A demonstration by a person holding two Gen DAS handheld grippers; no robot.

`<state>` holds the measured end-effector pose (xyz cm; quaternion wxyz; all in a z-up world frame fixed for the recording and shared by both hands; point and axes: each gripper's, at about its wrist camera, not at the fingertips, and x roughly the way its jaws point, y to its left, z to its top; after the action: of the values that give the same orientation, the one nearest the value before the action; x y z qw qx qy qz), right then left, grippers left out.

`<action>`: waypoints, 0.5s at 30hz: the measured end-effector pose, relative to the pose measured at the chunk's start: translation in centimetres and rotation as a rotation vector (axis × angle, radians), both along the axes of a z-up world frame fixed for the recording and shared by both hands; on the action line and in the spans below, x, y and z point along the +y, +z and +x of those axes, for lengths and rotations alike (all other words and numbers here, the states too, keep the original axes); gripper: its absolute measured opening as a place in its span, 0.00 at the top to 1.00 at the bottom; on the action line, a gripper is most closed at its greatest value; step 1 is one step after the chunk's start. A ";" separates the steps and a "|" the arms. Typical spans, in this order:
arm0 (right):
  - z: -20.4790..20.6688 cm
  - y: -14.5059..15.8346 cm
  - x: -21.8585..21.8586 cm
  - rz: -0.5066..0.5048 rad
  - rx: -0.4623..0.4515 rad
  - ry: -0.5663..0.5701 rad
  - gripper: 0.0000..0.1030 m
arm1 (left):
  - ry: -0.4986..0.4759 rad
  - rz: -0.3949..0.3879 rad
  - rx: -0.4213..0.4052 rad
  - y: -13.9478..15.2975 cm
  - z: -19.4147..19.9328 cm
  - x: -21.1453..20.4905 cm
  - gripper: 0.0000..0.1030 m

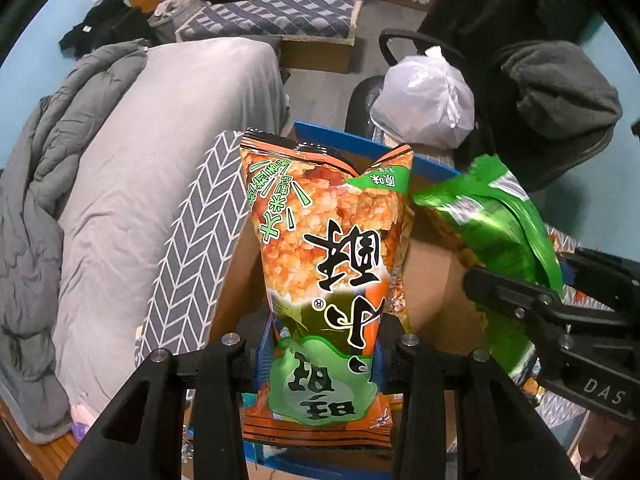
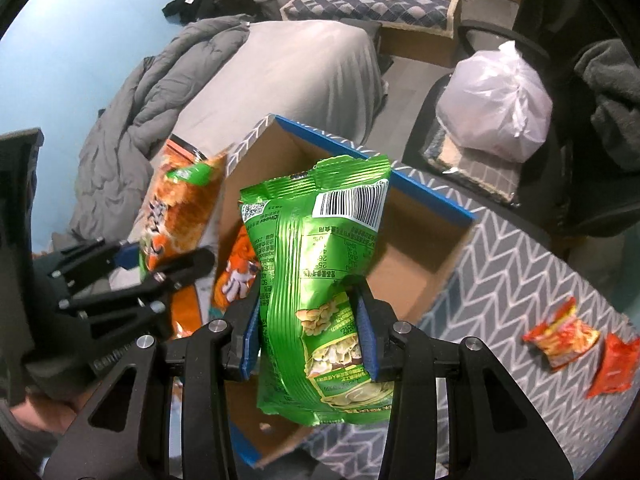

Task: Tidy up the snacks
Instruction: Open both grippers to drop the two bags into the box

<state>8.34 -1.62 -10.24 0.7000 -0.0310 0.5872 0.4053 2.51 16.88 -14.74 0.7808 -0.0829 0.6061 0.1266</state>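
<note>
Left wrist view: the left claw [image 1: 326, 344] grips an orange bag [image 1: 324, 248] upright, poised over the open cardboard box [image 1: 436, 268], likely for dropping in. The right claw [image 1: 532, 304] sits at the right edge.

Right wrist view: the right claw [image 2: 308, 328] pinches a green bag [image 2: 316, 264] over the same box [image 2: 416, 248]. Two red packets [image 2: 560, 334] lie on the desk [image 2: 520, 280], probably awaiting sorting.
</note>
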 end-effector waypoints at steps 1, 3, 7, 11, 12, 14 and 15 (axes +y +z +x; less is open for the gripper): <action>0.1 -0.3 0.2 -0.001 0.006 -0.005 0.62 | -0.003 0.005 0.006 -0.2 0.1 0.0 0.63; 0.4 -1.1 0.8 -0.019 0.013 -0.012 0.62 | -0.012 0.012 0.024 -0.8 0.2 0.0 0.62; 0.6 -2.5 1.3 -0.042 0.032 -0.015 0.62 | -0.036 0.025 0.047 -1.7 0.4 -0.2 0.62; 0.6 -3.5 1.5 -0.058 0.046 -0.017 0.62 | -0.045 0.032 0.071 -2.4 0.4 -0.1 0.62; 0.6 -3.7 1.5 -0.058 0.052 -0.018 0.61 | -0.045 0.028 0.077 -2.6 0.4 -0.1 0.62; 0.5 -3.9 1.6 -0.055 0.062 -0.014 0.60 | -0.043 0.029 0.089 -2.7 0.4 -0.2 0.55; 0.5 -3.9 1.7 -0.053 0.066 -0.011 0.58 | -0.042 0.031 0.091 -2.8 0.5 -0.2 0.50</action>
<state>8.85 0.06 -14.12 0.6816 -0.0331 0.6206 0.3863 2.96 16.64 -17.50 0.7561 -0.0519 0.6407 0.1231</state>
